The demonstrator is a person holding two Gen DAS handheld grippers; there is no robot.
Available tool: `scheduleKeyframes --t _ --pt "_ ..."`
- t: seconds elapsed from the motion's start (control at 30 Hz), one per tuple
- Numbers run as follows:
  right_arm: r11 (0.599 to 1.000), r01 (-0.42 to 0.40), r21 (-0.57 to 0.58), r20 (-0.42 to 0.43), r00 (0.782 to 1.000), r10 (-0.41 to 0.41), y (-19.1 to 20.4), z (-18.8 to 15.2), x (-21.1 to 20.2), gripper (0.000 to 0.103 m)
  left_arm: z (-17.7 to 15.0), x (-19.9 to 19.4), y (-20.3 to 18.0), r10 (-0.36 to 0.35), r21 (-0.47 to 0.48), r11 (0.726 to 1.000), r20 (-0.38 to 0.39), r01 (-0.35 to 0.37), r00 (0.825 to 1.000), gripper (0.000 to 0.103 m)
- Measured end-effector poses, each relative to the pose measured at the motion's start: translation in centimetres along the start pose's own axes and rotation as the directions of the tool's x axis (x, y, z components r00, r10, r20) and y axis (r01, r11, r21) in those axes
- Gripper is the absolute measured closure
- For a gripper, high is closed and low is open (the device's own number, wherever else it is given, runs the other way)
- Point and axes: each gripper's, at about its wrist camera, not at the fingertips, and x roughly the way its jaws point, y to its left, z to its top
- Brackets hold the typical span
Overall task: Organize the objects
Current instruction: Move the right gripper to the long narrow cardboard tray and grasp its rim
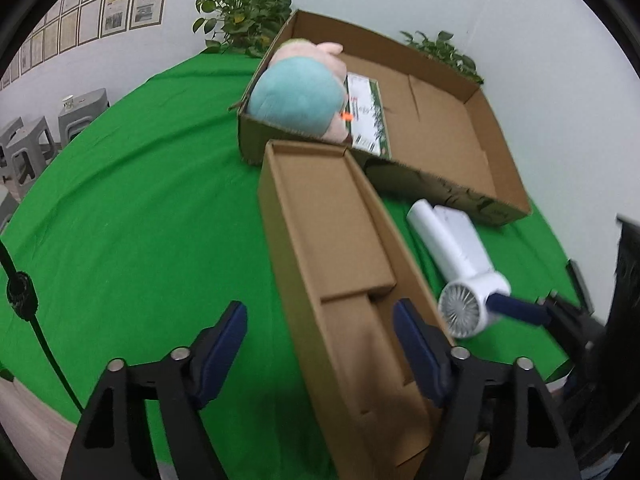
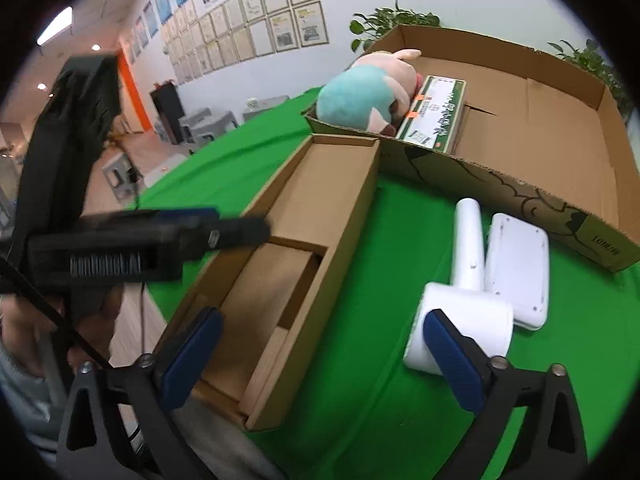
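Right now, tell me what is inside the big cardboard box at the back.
The big cardboard box holds a plush toy and a green-edged carton at one end; the remaining floor is bare. Anything beneath the toy is hidden.

Tray [image 1: 332, 240]: its near end is cut off by the left wrist frame's bottom edge. Plush [image 1: 298, 94], beyond the tray: lower body hidden behind the carton [image 1: 448, 194] wall. Hair dryer [image 2: 460, 316], right of the tray: partly covered by a gripper finger. Green box [image 2: 434, 116] print unreadable.

I count two cardboard boxes [image 2: 532, 152] [image 2: 304, 248], one plush toy [image 2: 360, 98], one carton [image 2: 434, 114], one hair dryer [image 2: 460, 300], one white case [image 2: 518, 264].
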Motion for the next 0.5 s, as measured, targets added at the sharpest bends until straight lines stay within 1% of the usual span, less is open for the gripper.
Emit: scheduleKeyframes --t 0.07,0.1,0.17,0.2,0.23,0.27,0.33,0.37,0.4,0.43,0.47,0.5 --pt "0.999 0.038 -0.002 -0.005 0.999 -0.038 0.0 0.3 0.0 0.02 -0.7 0.4 0.2 -0.002 -0.014 1.0 -0.03 0.001 1.0 0.046" --pt "0.998 0.064 0.001 -0.008 0.998 -0.064 0.0 0.5 0.1 0.023 -0.9 0.6 0.2 -0.001 -0.023 1.0 -0.04 0.0 0.999 0.047" --pt "0.996 0.089 0.014 -0.02 0.996 -0.089 0.0 1.2 0.6 0.029 -1.3 0.9 0.4 0.012 -0.031 0.999 -0.054 -0.014 0.998 0.058" --pt "0.996 0.087 0.013 -0.027 0.996 -0.086 0.0 1.5 1.0 0.034 -1.5 1.0 0.5 0.02 -0.031 0.999 -0.061 -0.022 0.998 0.06" --pt "0.997 0.079 0.022 -0.058 0.995 -0.077 -0.1 1.7 1.8 0.043 -1.6 1.1 0.5 0.023 -0.029 0.999 -0.065 -0.025 0.998 0.06" --pt "0.996 0.074 0.04 -0.081 0.994 -0.071 -0.2 1.8 2.5 0.048 -1.7 1.2 0.5 0.023 -0.028 0.999 -0.066 -0.025 0.998 0.06" --pt "0.994 0.055 0.09 -0.139 0.989 -0.043 -0.8 1.6 4.0 0.055 -1.7 1.3 0.4 0.028 -0.031 0.999 -0.07 -0.03 0.997 0.061" --pt "0.993 0.054 0.102 -0.144 0.989 -0.039 -0.9 1.6 4.3 0.058 -1.8 1.4 0.5 0.02 -0.042 0.999 -0.07 -0.023 0.997 0.063" --pt "0.99 0.064 0.122 -0.152 0.987 -0.045 -1.2 1.6 4.6 0.059 -1.8 1.5 0.5 0.012 -0.05 0.999 -0.074 -0.016 0.997 0.064" --pt "0.989 0.057 0.135 -0.156 0.987 -0.035 -1.4 1.6 4.8 0.061 -1.8 1.6 0.5 0.006 -0.055 0.998 -0.077 -0.01 0.997 0.067" --pt "0.987 0.048 0.152 -0.162 0.987 -0.023 -1.6 1.6 5.0 0.067 -1.7 1.7 0.4 0.003 -0.05 0.999 -0.071 -0.006 0.997 0.07" --pt "0.986 0.041 0.163 -0.164 0.986 -0.014 -1.6 1.6 5.2 0.069 -1.7 1.7 0.3 0.001 -0.045 0.999 -0.069 -0.004 0.998 0.072"
